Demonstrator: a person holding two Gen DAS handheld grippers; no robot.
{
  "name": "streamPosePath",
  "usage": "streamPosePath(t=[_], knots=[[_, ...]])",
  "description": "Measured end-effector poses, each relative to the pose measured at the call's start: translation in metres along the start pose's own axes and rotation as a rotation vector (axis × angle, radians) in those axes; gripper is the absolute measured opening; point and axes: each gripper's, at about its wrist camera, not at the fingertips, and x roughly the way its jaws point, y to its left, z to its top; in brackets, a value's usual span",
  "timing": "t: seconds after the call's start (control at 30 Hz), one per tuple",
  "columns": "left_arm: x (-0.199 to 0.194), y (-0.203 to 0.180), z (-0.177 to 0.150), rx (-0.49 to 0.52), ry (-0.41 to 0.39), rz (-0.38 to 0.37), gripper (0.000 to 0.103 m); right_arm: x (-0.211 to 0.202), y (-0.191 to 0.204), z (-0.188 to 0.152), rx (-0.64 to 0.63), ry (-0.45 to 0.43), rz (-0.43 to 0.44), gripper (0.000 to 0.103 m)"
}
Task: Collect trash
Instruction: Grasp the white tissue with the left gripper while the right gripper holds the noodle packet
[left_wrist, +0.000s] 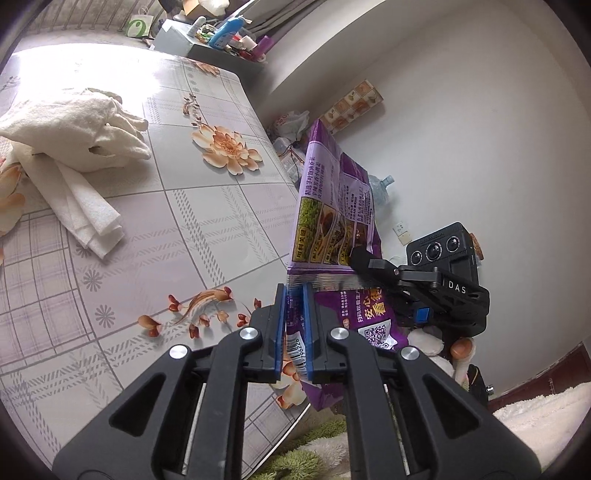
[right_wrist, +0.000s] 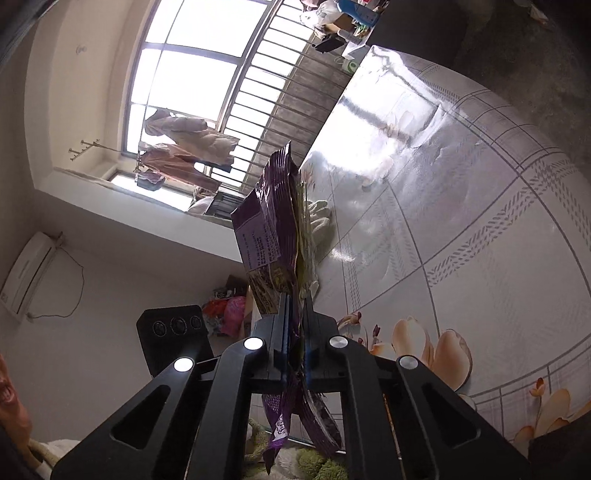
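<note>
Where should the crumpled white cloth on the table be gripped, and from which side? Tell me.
Grip the cloth at its raised, bunched middle, coming down from above. It lies in a soft heap on the flowered table, so the folds standing up give the tongs something to pinch, while its flat edges hug the surface. Both tongs are now clamped on the purple packet, so one must be freed first.

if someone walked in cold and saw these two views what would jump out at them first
The purple snack bag stands out first, held up off the table edge with both grippers clamped on it: the left gripper at its lower corner, the right gripper on its side. Next is the floral tablecloth, with crumpled white cloths at its far left.
</note>
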Motion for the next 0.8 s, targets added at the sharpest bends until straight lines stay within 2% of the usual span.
streamPosePath(t=[0.13,0.3,0.47,0.6,0.73,0.8], knots=[[-0.018,0.017,0.005,-0.035,-0.055,0.052,0.016,0.003,0.002,0.016,-0.018,-0.009,-0.025,0.006],[-0.051,0.05,0.019,-0.132,-0.171,0.139,0.019,0.014,0.004,0.029,-0.033,-0.008,-0.058,0.006],[-0.087,0.088,0.035,-0.287,-0.333,0.222,0.038,0.028,0.003,0.036,-0.044,-0.001,-0.093,0.006],[-0.1,0.124,0.046,-0.453,-0.424,0.21,0.039,0.034,0.0,0.039,-0.027,0.011,-0.114,0.006],[-0.101,0.161,0.049,-0.617,-0.469,0.181,0.039,0.036,-0.001,0.042,-0.022,0.007,-0.133,0.006],[-0.099,0.172,0.05,-0.66,-0.491,0.174,0.037,0.037,-0.002,0.042,-0.022,0.005,-0.144,0.006]])
